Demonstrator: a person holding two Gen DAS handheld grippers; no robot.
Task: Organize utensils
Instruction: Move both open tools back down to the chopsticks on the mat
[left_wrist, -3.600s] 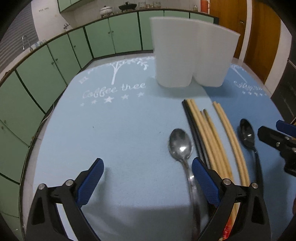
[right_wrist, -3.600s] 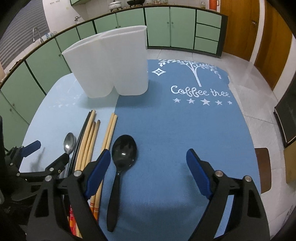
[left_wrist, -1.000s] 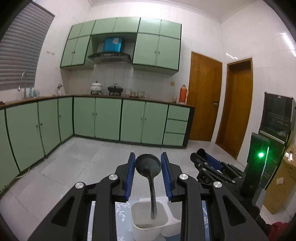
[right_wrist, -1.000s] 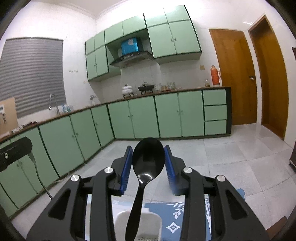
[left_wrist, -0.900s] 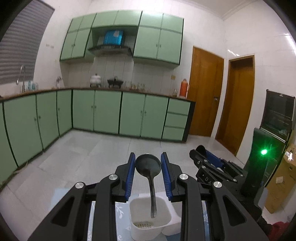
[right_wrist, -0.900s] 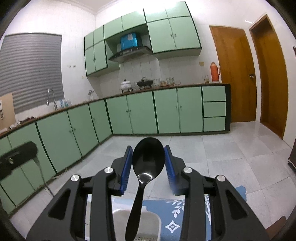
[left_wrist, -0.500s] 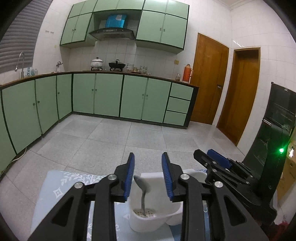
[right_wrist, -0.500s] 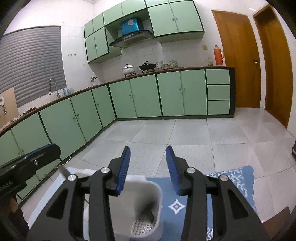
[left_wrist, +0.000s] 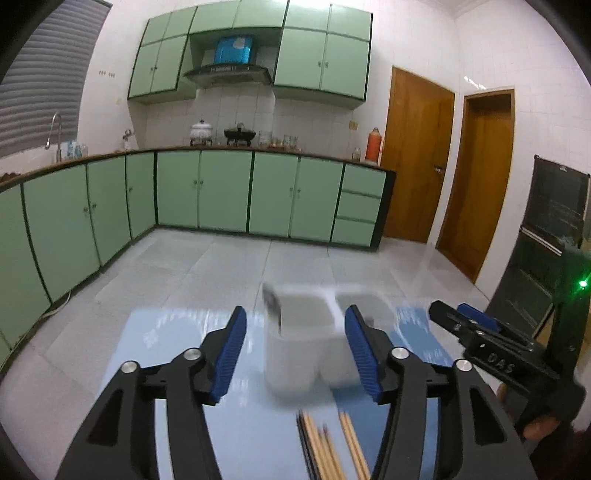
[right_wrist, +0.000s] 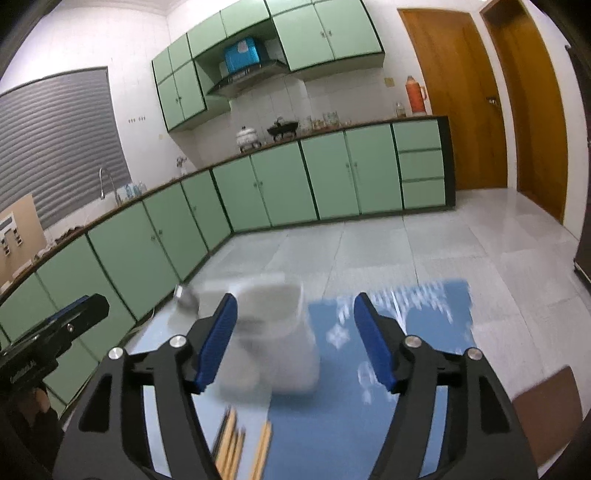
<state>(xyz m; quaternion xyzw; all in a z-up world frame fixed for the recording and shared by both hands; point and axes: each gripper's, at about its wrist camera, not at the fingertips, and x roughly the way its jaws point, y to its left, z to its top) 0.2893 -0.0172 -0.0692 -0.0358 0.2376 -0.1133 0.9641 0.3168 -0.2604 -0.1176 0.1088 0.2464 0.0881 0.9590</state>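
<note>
A white two-compartment holder (left_wrist: 295, 362) (right_wrist: 280, 362) stands blurred on the blue mat (left_wrist: 166, 332) (right_wrist: 436, 306). A metal spoon (left_wrist: 272, 301) (right_wrist: 184, 295) stands in its left compartment, bowl up. I cannot make out the black spoon. My left gripper (left_wrist: 297, 347) hangs in front of the holder, its jaws opening with nothing between the pads. My right gripper (right_wrist: 295, 338) is the same, jaws opening and empty. Each shows in the other's view, the right gripper (left_wrist: 480, 332) and the left gripper (right_wrist: 55, 332). Wooden chopsticks (left_wrist: 325, 443) (right_wrist: 236, 443) lie below the holder.
Beyond the table's far edge are a tiled floor and green cabinets (left_wrist: 207, 195). A brown seat (right_wrist: 546, 398) sits off the table's right side. A tall black appliance (left_wrist: 554, 229) stands at the right. A person's hand (right_wrist: 37, 402) holds the left gripper.
Both grippers let go of their spoons, which dropped into the holder. The jaws widened, and both grippers drew back and lower, bringing the chopsticks into view.
</note>
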